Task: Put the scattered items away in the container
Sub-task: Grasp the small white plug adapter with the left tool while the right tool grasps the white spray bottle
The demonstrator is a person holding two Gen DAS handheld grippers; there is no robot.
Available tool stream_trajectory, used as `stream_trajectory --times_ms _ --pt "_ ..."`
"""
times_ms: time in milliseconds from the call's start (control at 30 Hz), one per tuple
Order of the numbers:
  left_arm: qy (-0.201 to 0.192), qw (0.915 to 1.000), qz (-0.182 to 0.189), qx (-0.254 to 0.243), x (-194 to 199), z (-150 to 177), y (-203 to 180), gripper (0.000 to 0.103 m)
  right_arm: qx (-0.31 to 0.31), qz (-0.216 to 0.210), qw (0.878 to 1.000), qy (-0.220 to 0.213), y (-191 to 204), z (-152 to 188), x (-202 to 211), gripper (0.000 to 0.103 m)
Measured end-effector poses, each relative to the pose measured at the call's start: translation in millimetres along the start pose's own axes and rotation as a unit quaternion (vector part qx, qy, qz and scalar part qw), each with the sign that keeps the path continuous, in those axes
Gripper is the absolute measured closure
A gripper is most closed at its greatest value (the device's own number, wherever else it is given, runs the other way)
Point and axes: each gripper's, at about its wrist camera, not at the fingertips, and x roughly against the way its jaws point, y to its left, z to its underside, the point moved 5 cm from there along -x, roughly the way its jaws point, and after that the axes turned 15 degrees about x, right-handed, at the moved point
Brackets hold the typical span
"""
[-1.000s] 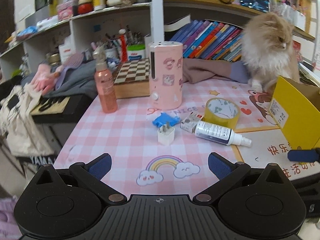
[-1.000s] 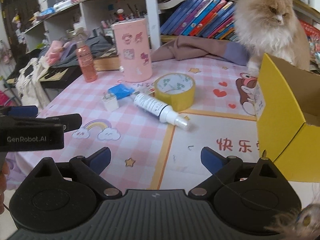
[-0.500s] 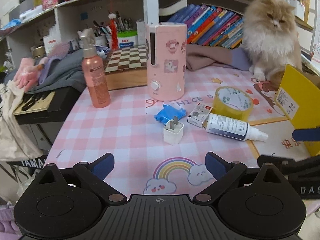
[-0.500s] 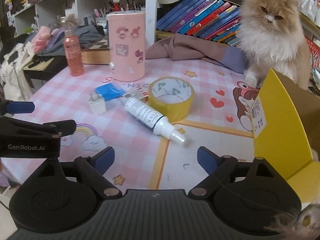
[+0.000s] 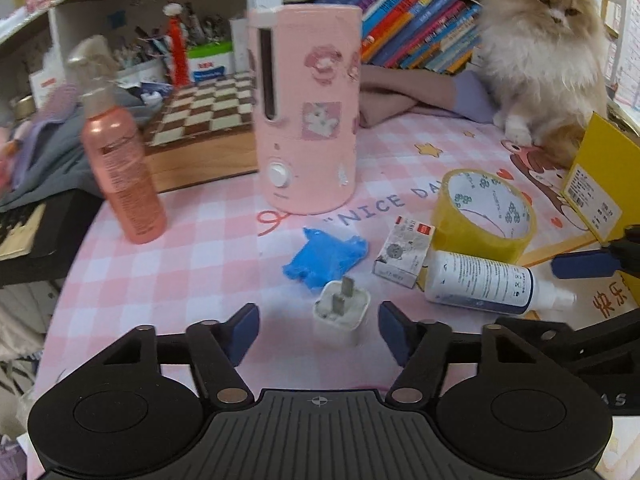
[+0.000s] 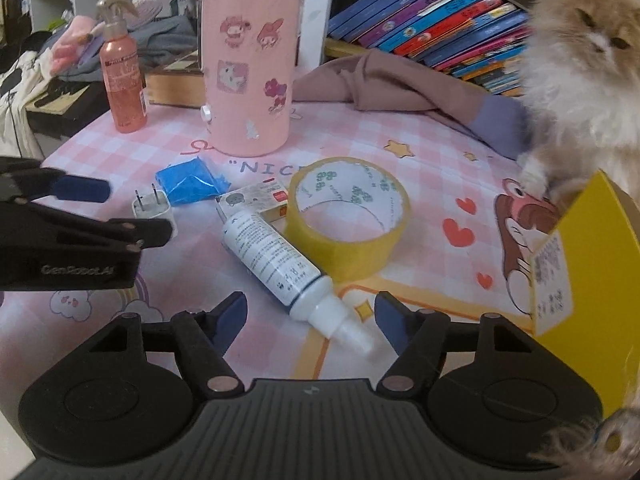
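A white plug adapter (image 5: 340,314) stands prongs up between the open fingers of my left gripper (image 5: 318,330); it also shows in the right wrist view (image 6: 154,210). A white spray bottle (image 6: 280,262) lies on its side, its nozzle end between the open fingers of my right gripper (image 6: 310,320). Beside it are a yellow tape roll (image 6: 348,218), a small card box (image 6: 260,198) and a crumpled blue glove (image 6: 190,180). The yellow cardboard box (image 6: 592,280) stands open at the right.
A pink humidifier (image 5: 306,116) and a pink spray bottle (image 5: 120,160) stand behind the items. A fluffy cat (image 5: 548,52) sits by the yellow box. A chessboard box (image 5: 200,132), cloth and book shelves fill the back. The table edge drops off at left.
Both grippers moved forward and down toward the table. The adapter now sits between my left fingers and the bottle nozzle between my right fingers. The cat turned its head.
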Motion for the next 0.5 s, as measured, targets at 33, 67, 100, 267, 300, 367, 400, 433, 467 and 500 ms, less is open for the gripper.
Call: stream_trajectory --times_ms 33,67,100,267,300,367,400,433,467,500 --pt "0.004 1.0000 0.003 -0.003 -3.4 -0.4 -1.9 0.048 0.002 -0.005 1.000 0.002 -0.1 -1.1 -3.2 0.036" --pt "0.007 1.0000 0.005 -0.004 -5.9 -0.5 -3.2 0.052 0.003 -0.010 1.000 0.005 -0.1 -2.0 -6.3 0.037" --pt "0.009 0.9999 0.007 -0.005 -8.2 -0.4 -4.2 0.055 0.004 -0.015 1.000 0.008 -0.1 -2.8 -9.1 0.038" --pt "0.003 1.0000 0.004 -0.005 -11.7 -0.1 -4.3 0.061 0.008 -0.034 0.999 0.013 1.3 -5.5 -18.6 0.041" --pt "0.002 1.0000 0.004 -0.003 -11.3 -0.4 -3.6 0.063 0.009 -0.037 0.999 0.012 1.2 -6.1 -19.3 0.041" --pt "0.001 1.0000 0.005 0.001 -10.8 -1.3 -1.7 0.070 0.009 -0.044 0.999 0.009 0.8 -8.0 -20.6 0.043" --pt "0.000 1.0000 0.004 0.002 -10.3 -1.7 -0.6 0.075 0.010 -0.047 0.999 0.008 0.8 -8.8 -21.1 0.046" --pt "0.000 1.0000 0.005 0.005 -9.9 -2.0 0.5 0.075 0.012 -0.051 0.999 0.007 1.2 -9.8 -21.3 0.050" --pt "0.001 0.9999 0.008 0.008 -9.4 -2.1 1.5 0.076 0.014 -0.055 0.998 0.006 1.9 -10.7 -21.4 0.053" --pt "0.002 0.9999 0.010 0.011 -8.6 -1.9 2.3 0.076 0.015 -0.060 0.998 0.005 2.7 -11.4 -21.2 0.059"
